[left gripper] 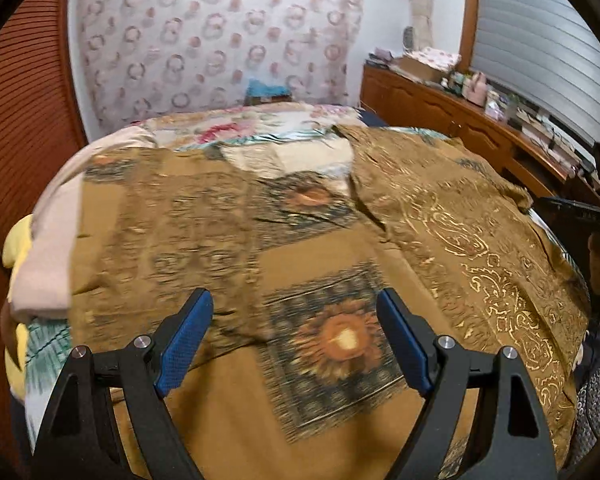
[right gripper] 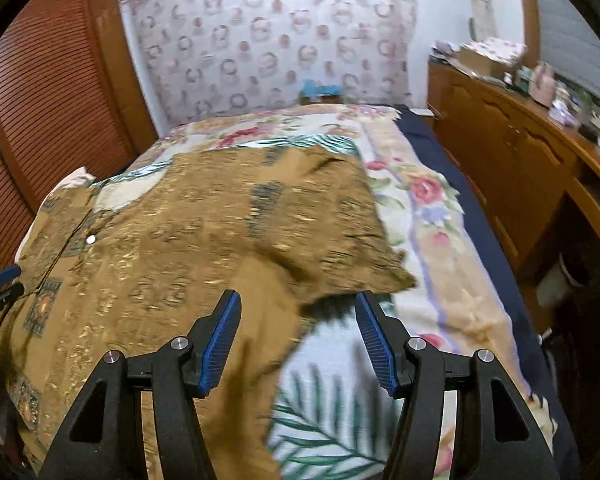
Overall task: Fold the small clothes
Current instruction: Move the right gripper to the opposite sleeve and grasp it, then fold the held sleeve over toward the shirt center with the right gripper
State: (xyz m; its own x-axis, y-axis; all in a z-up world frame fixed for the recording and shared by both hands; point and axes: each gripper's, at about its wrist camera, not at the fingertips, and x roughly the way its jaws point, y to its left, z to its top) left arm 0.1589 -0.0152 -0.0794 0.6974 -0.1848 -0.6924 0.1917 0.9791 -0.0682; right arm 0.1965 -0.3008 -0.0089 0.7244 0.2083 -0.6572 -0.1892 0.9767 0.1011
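While the bed (right gripper: 440,240) fills both views under its floral blanket, the brown patterned garment (left gripper: 308,264) lies spread across most of it, one half already turned over so its gold-printed side (left gripper: 480,248) faces up toward the right. Its long axis seems to run across the bed from the pink folded stack (left gripper: 48,264) at the left edge to the ragged right corner (right gripper: 396,276), though motion blur makes the outline uncertain. That free corner sits just ahead of the right gripper (right gripper: 298,344), whose jaws are spread wide with nothing between them; I judge this hand the nearer one for the next grab. The left gripper (left gripper: 296,344), jaws likewise spread and empty, hovers over the sunflower panel (left gripper: 340,340) mid-cloth. Open blanket lies right of the corner, before the wooden dresser (right gripper: 512,160).
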